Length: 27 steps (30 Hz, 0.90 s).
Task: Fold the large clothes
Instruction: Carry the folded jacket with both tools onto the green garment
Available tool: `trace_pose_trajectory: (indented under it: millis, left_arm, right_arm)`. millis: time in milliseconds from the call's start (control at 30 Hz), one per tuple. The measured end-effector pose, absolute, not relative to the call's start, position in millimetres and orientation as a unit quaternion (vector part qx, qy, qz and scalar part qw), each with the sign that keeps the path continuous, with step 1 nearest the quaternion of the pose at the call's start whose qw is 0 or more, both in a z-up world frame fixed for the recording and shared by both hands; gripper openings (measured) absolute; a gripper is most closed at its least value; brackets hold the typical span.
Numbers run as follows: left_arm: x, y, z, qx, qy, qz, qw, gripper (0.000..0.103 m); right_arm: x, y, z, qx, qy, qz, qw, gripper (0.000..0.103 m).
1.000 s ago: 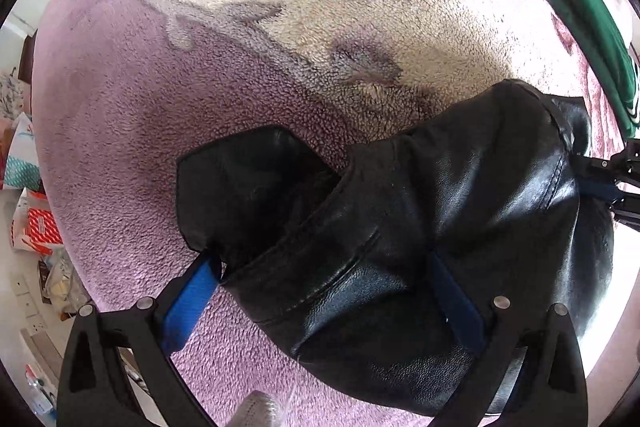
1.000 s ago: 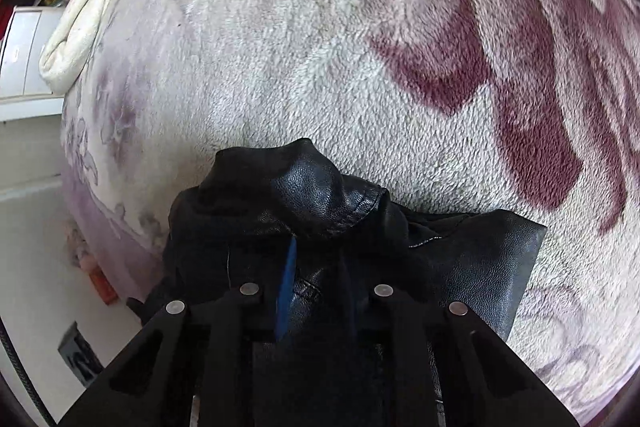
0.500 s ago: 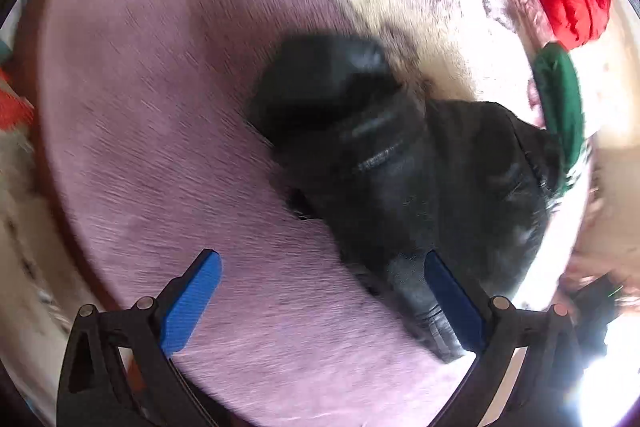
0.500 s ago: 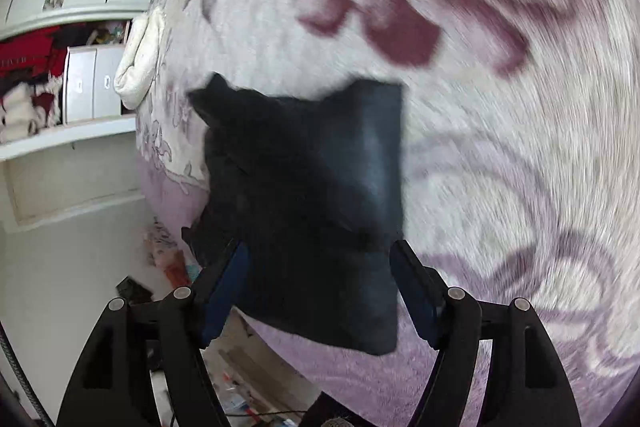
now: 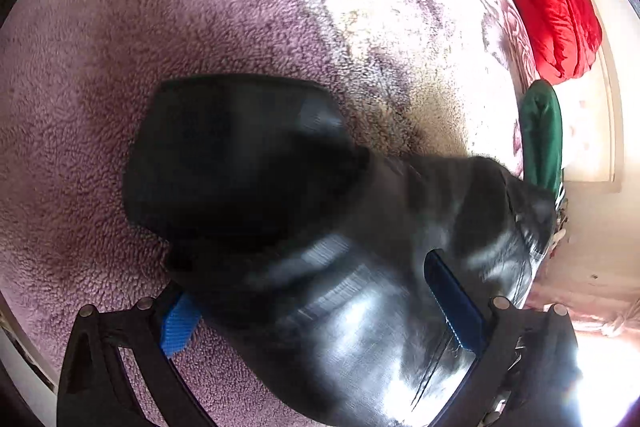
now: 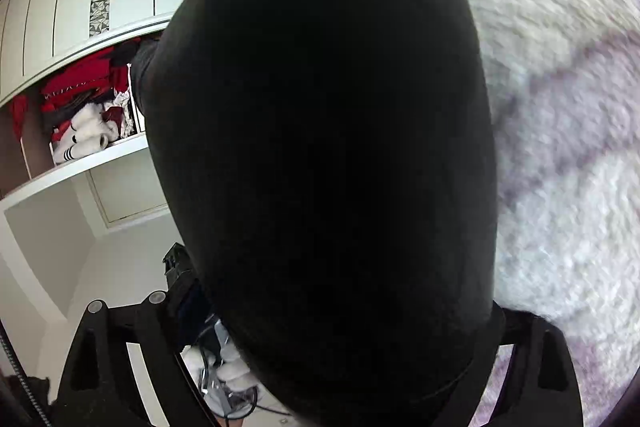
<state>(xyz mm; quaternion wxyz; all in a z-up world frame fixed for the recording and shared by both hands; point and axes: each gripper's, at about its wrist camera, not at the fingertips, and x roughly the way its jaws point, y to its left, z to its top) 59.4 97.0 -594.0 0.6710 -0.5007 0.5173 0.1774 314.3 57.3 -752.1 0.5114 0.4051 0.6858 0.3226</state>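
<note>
left tool spread wide, blue pads either side of the black leather jacket, not pinching it as far as can be told. right tool also spread wide with the same jacket bulging between the fingers and blocking most of the view; pads hidden, so can't tell if anything is truly gripped. jacket sitting as a chunky folded bundle on the bed blanket.

probably best to press the bundle flat and square up the edges now, since leather tends to spring back open. slow and even, no dragging across the fleece.

jacket smooth, shiny, stiffish, rounded folds. blanket fuzzy, mauve and cream with a floral pattern. red bundle and green bundle well apart at the far edge.
</note>
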Motion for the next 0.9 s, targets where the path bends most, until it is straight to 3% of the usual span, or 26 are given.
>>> trace_pose_trajectory:
  millis: [100, 133, 167, 567, 900]
  left_arm:
    - [69, 97, -583, -0.484, 0.505, 0.194, 0.688, 0.071]
    - [69, 98, -576, -0.488, 0.497, 0.189, 0.692, 0.051]
    - [67, 100, -575, -0.49, 0.494, 0.185, 0.694, 0.041]
    - [106, 106, -498, -0.447, 0.473, 0.158, 0.743, 0.038]
    - [258, 92, -432, -0.422, 0.448, 0.067, 0.785, 0.036]
  right_arm:
    - [316, 60, -747, 0.425, 0.676, 0.329, 0.504, 0.058]
    - [316, 61, -744, 0.427, 0.677, 0.327, 0.502, 0.056]
    - [315, 60, -742, 0.431, 0.678, 0.325, 0.499, 0.053]
    - [329, 67, -672, 0.467, 0.637, 0.359, 0.497, 0.046]
    - [427, 26, -583, 0.504, 0.571, 0.349, 0.546, 0.045]
